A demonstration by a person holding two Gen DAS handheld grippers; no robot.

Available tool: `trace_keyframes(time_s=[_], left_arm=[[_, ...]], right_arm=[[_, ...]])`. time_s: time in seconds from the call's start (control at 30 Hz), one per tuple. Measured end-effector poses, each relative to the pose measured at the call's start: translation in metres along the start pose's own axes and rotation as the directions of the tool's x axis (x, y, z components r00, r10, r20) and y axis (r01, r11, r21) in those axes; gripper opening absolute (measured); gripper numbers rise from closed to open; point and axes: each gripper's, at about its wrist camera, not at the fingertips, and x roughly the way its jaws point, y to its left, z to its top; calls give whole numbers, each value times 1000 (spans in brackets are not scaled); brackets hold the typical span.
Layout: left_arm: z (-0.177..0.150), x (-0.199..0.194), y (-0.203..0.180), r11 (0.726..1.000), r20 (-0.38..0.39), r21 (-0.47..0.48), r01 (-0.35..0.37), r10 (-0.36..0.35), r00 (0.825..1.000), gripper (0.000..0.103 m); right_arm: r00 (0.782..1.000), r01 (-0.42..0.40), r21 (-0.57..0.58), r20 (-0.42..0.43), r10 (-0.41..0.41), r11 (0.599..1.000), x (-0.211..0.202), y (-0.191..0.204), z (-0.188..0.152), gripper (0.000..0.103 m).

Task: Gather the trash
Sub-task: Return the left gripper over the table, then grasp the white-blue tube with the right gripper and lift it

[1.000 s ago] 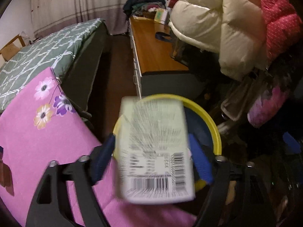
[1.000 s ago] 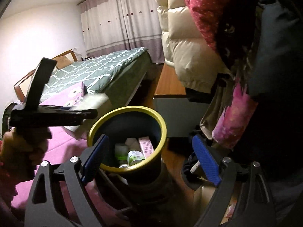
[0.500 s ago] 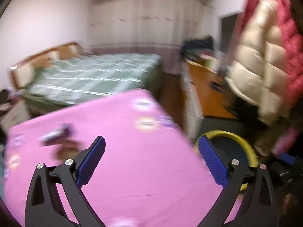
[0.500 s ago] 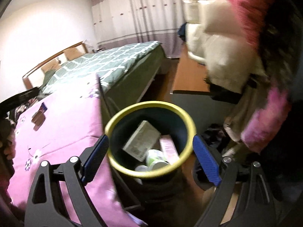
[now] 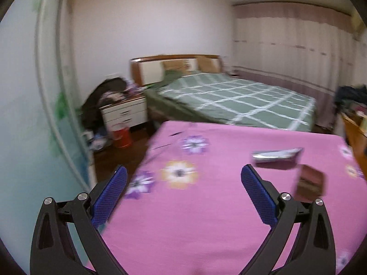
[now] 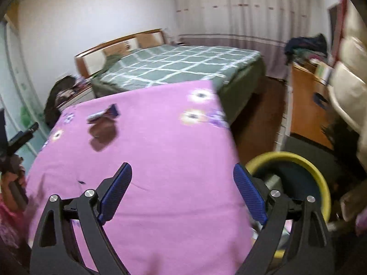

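Currently both grippers hover over pink tabletop [image 5: 206,217] w/ jaws wide, nothing between them. L gripper [image 5: 183,190]: silver tube [image 5: 276,155] at 2 o'clock, brown packet [image 5: 309,182] just beside it, nearer. R gripper [image 6: 182,190]: same trash at 11 o'clock; yellow-rimmed bin [image 6: 321,183] at 3 o'clock, off tabletop edge.

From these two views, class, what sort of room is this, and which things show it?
Most likely a home bedroom: a made bed with a wooden headboard, a nightstand beside it, and long curtains across the far wall.
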Motion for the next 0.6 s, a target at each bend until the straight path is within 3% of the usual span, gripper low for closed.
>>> trace_keyframes(time_s=[0.17,0.33,0.6], left_arm=[[-12,25,38,995,-59,-94,-44,39,998,98],[-20,33,36,992,-95,-111,-64,54,994,98],[-24,37,28,992,-126,-110,-57,43,991,98]], right_arm=[[995,-98,-90,-17,97,991,41,68,31,85],[987,-163,-174,-31,160,971,91,125,49,89],[977,-184,-279,-156,145,942,181,175,64,93]])
